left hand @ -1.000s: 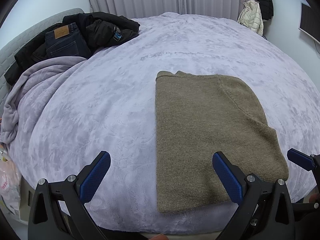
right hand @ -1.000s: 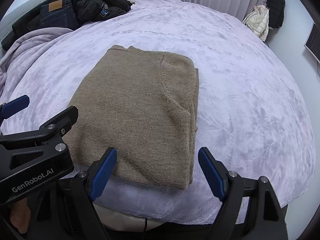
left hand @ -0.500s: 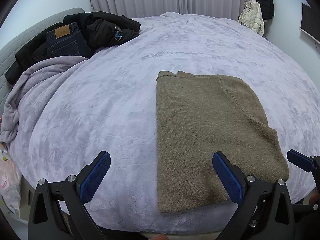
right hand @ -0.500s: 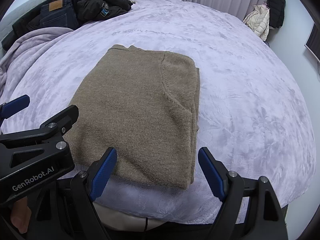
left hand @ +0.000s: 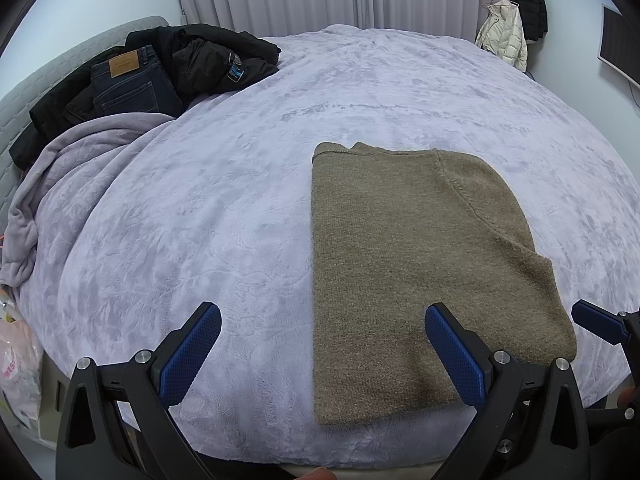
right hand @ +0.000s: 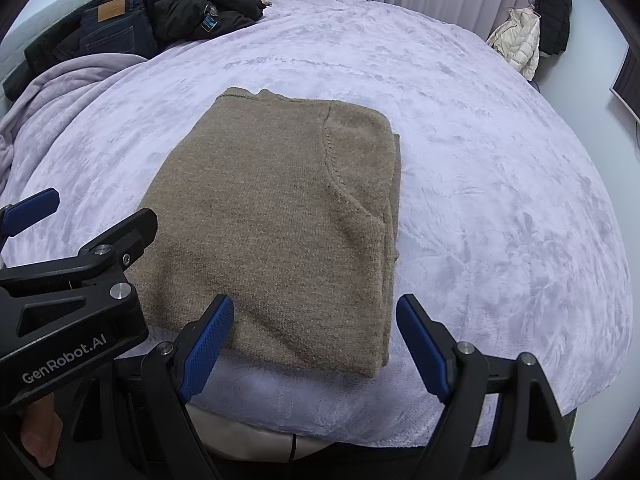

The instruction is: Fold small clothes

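Observation:
A tan knitted sweater (left hand: pixel 420 264) (right hand: pixel 280 220) lies folded into a flat rectangle on the lavender bedspread (left hand: pixel 224 216) (right hand: pixel 500 208), near the bed's front edge. My left gripper (left hand: pixel 322 322) is open above the sweater's near left corner, its jaws wide and nothing between them. My right gripper (right hand: pixel 316 312) hovers over the sweater's near right corner, open and gripping nothing. In the right wrist view the left gripper's body (right hand: pixel 68 280) shows at the left edge.
Dark jeans (left hand: pixel 128 80) and a black jacket (left hand: pixel 216 60) are piled at the bed's far left, beside a bunched lavender blanket (left hand: pixel 60 168). Jackets (left hand: pixel 508 36) hang at the far right wall. A plastic bag (left hand: pixel 16 372) hangs by the bed's left side.

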`<state>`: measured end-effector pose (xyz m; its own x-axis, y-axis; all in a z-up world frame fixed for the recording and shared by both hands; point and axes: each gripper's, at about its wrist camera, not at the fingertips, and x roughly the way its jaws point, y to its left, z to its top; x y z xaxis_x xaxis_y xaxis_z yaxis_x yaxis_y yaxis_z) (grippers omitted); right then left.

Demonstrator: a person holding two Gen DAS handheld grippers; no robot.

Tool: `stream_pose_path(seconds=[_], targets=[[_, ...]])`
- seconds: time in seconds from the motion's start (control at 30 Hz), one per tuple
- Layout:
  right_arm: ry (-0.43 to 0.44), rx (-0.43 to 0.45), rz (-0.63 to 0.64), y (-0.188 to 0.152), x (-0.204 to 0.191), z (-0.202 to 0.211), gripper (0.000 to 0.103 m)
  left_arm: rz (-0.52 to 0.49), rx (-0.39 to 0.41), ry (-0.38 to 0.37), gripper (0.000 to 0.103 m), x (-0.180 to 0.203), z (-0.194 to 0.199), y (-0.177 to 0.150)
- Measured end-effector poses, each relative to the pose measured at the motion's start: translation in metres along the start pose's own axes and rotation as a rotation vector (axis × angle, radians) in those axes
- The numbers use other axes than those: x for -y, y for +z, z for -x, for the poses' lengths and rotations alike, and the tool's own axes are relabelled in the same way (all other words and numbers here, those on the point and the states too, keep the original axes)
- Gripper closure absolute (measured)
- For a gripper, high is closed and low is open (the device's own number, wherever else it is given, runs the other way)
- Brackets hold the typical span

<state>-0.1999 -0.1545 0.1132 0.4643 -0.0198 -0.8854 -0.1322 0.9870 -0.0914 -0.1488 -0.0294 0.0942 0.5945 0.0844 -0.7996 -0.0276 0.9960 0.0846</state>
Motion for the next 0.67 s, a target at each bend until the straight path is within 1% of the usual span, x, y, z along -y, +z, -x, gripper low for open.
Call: stream_pose_path(seconds=[0.5,0.67], targets=[[0.001,-0.003,-0.004,-0.0010,-0.0004,-0.0003,0.017,-0.004,0.000,-0.006,0.001,0.0018,-0.0005,-0.0002],[0.002,-0.011,-0.006,-0.0019,0.0006,-0.0028,0.017,0.002,0.020,-0.010,0.001,-0.0017,0.0018,-0.0017]])
